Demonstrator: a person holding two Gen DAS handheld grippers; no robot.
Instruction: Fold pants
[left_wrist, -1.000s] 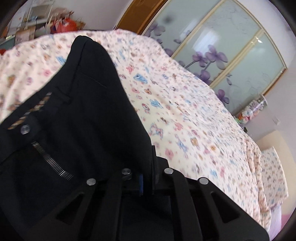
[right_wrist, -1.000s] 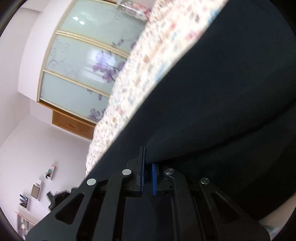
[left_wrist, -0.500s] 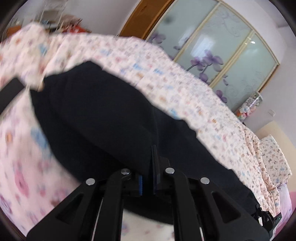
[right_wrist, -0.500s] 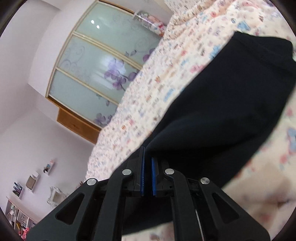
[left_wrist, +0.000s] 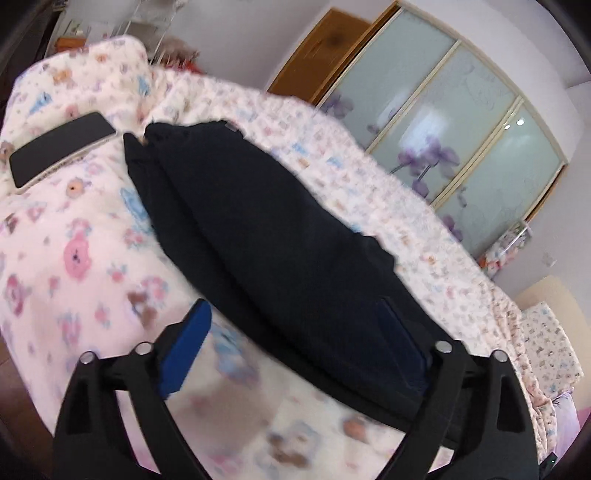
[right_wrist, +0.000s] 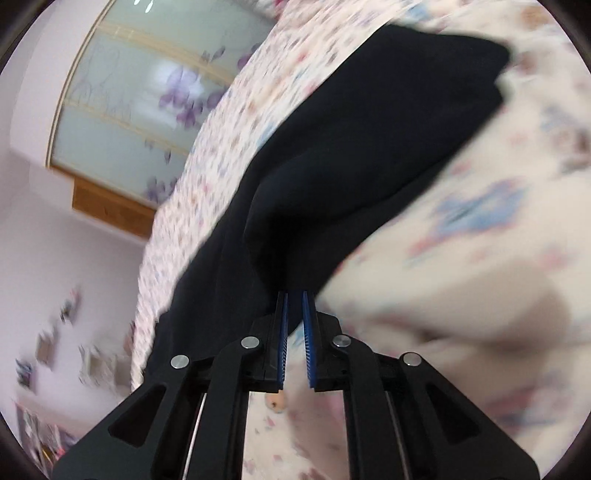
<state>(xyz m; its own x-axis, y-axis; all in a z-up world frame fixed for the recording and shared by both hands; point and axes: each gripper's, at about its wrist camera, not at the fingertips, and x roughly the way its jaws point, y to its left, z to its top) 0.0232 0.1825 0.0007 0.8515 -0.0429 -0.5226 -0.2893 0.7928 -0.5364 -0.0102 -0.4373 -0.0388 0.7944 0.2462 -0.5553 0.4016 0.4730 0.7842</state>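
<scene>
The black pants (left_wrist: 280, 243) lie folded in a long band on the flowered bedspread (left_wrist: 74, 258). My left gripper (left_wrist: 295, 332) is wide open above the near end of the pants, holding nothing. In the right wrist view the pants (right_wrist: 369, 147) stretch away from my right gripper (right_wrist: 294, 299). Its blue pads (right_wrist: 283, 332) stand a narrow gap apart, and the cloth's edge sits right at their tips. Whether they still pinch the cloth is unclear.
A black phone (left_wrist: 62, 147) lies on the bedspread left of the pants' far end. Sliding glass wardrobe doors (left_wrist: 461, 140) with purple flowers stand beyond the bed. A pillow (left_wrist: 550, 332) lies at the right.
My left gripper has opened and let go of the pants, which now lie on the bed. My right gripper's pads have parted slightly and it has drawn back toward the cloth's edge.
</scene>
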